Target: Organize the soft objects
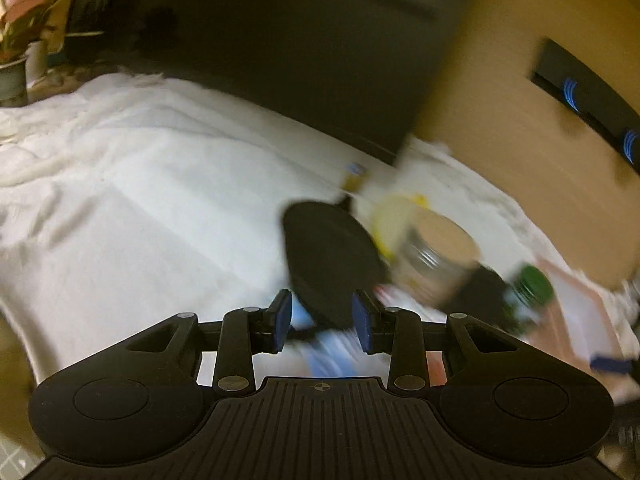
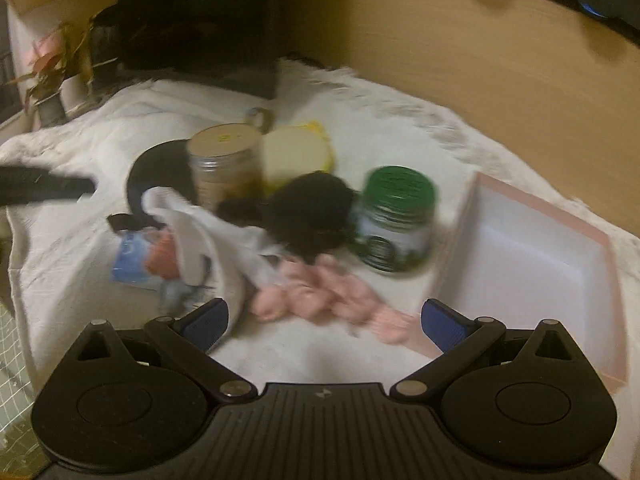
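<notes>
A heap of soft things lies on the white cloth-covered table: a pink cloth nearest, a black fluffy piece behind it, a white cloth and a blue-and-red piece to the left. My right gripper is wide open just before the pink cloth, touching nothing. My left gripper stands part open; through its gap I see the black pan and a blue-white cloth, and nothing visibly pressed. Both views are blurred.
A tan-lidded jar, a green-lidded jar, a cream-and-yellow round thing and the pan stand behind the heap. A pink tray with a white inside sits right. A potted plant and a dark box stand at the back.
</notes>
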`<action>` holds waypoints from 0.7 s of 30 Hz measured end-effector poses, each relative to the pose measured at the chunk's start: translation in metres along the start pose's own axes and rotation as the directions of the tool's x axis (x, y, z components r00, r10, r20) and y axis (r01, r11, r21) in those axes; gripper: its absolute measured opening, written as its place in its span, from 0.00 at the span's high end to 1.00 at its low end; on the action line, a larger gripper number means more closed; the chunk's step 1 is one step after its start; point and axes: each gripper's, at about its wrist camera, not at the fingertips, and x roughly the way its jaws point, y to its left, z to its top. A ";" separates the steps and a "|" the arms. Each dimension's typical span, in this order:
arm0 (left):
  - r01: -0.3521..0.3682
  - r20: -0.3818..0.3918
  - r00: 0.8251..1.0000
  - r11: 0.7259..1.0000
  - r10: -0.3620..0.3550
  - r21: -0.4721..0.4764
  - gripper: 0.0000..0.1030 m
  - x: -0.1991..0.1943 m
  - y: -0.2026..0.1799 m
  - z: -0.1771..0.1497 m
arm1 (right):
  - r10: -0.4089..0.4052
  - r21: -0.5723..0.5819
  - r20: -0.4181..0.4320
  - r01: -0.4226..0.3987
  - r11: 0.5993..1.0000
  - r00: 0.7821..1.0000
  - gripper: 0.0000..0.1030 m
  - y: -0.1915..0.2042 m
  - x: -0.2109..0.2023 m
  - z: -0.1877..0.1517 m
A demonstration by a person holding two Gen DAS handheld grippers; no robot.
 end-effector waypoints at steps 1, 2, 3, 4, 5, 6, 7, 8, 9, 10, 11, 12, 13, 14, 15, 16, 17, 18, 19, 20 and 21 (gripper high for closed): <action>0.006 -0.011 1.000 1.000 -0.006 -0.021 0.65 0.009 0.009 0.010 | 0.009 -0.007 -0.006 -0.009 1.000 1.000 0.00 0.008 0.003 0.002; 0.016 -0.025 1.000 0.999 -0.017 -0.044 0.65 0.023 0.018 0.020 | 0.014 -0.011 -0.011 -0.014 1.000 1.000 0.01 0.014 0.006 0.005; 0.032 -0.037 0.999 0.997 -0.034 -0.065 0.65 0.035 0.024 0.028 | 0.016 -0.015 -0.017 -0.016 1.000 1.000 0.02 0.021 0.010 0.009; 0.056 -0.048 0.997 0.995 -0.061 -0.086 0.65 0.046 0.031 0.036 | 0.020 -0.019 -0.017 -0.021 1.000 1.000 0.08 0.029 0.011 0.014; 0.080 -0.066 0.994 0.992 -0.087 -0.099 0.65 0.059 0.035 0.042 | 0.037 -0.025 -0.019 -0.038 0.999 0.999 0.12 0.035 0.011 0.025; 0.094 -0.085 0.991 0.990 -0.103 -0.105 0.65 0.069 0.040 0.045 | 0.055 -0.027 -0.020 -0.056 0.998 0.998 0.12 0.040 0.011 0.035; 0.106 -0.108 0.987 0.989 -0.118 -0.103 0.65 0.081 0.042 0.048 | 0.077 -0.027 -0.017 -0.077 0.997 0.997 0.12 0.043 0.010 0.050; 0.119 -0.128 0.983 0.988 -0.131 -0.096 0.65 0.089 0.043 0.047 | 0.090 -0.024 -0.015 -0.090 0.996 0.996 0.12 0.045 0.011 0.070; 0.132 -0.145 0.979 0.987 -0.145 -0.094 0.65 0.097 0.044 0.046 | 0.087 -0.016 -0.018 -0.087 0.996 0.996 0.12 0.047 0.013 0.090; 0.152 -0.161 0.973 0.983 -0.167 -0.098 0.65 0.105 0.044 0.044 | 0.084 0.000 -0.024 -0.084 0.996 0.996 0.12 0.048 0.018 0.113; 0.179 -0.176 0.965 0.978 -0.196 -0.107 0.65 0.111 0.044 0.042 | 0.095 0.034 -0.031 -0.094 0.995 0.995 0.12 0.047 0.023 0.136; 0.202 -0.183 0.958 0.972 -0.222 -0.118 0.65 0.116 0.043 0.039 | 0.112 0.080 -0.042 -0.108 0.991 0.993 0.12 0.045 0.030 0.154; 0.225 -0.183 0.952 0.966 -0.245 -0.126 0.62 0.120 0.043 0.038 | 0.129 0.130 -0.052 -0.122 0.984 0.990 0.12 0.042 0.037 0.169; 0.238 -0.182 0.949 0.963 -0.259 -0.127 0.59 0.124 0.042 0.036 | 0.140 0.158 -0.056 -0.130 0.979 0.989 0.12 0.042 0.043 0.178; 0.254 -0.178 0.945 0.959 -0.273 -0.123 0.56 0.127 0.040 0.035 | 0.142 0.169 -0.061 -0.130 0.977 0.988 0.13 0.042 0.051 0.186; 0.265 -0.175 0.943 0.956 -0.284 -0.125 0.55 0.131 0.039 0.034 | 0.130 0.162 -0.070 -0.117 0.980 0.989 0.19 0.045 0.059 0.191; 0.274 -0.173 0.940 0.953 -0.294 -0.134 0.55 0.135 0.039 0.035 | 0.109 0.145 -0.085 -0.096 0.985 0.990 0.31 0.049 0.069 0.197; 0.282 -0.173 0.936 0.948 -0.306 -0.146 0.55 0.139 0.039 0.035 | 0.093 0.135 -0.108 -0.078 0.988 0.990 0.37 0.051 0.078 0.200; 0.294 -0.174 0.931 0.942 -0.320 -0.159 0.55 0.142 0.040 0.036 | 0.087 0.140 -0.135 -0.069 0.988 0.987 0.47 0.051 0.087 0.203; 0.304 -0.177 0.926 0.937 -0.333 -0.170 0.56 0.146 0.040 0.037 | 0.092 0.150 -0.151 -0.070 0.986 0.984 0.48 0.050 0.094 0.205; 0.306 -0.186 0.923 0.936 -0.337 -0.176 0.58 0.149 0.041 0.038 | 0.106 0.161 -0.164 -0.079 0.984 0.981 0.48 0.048 0.100 0.206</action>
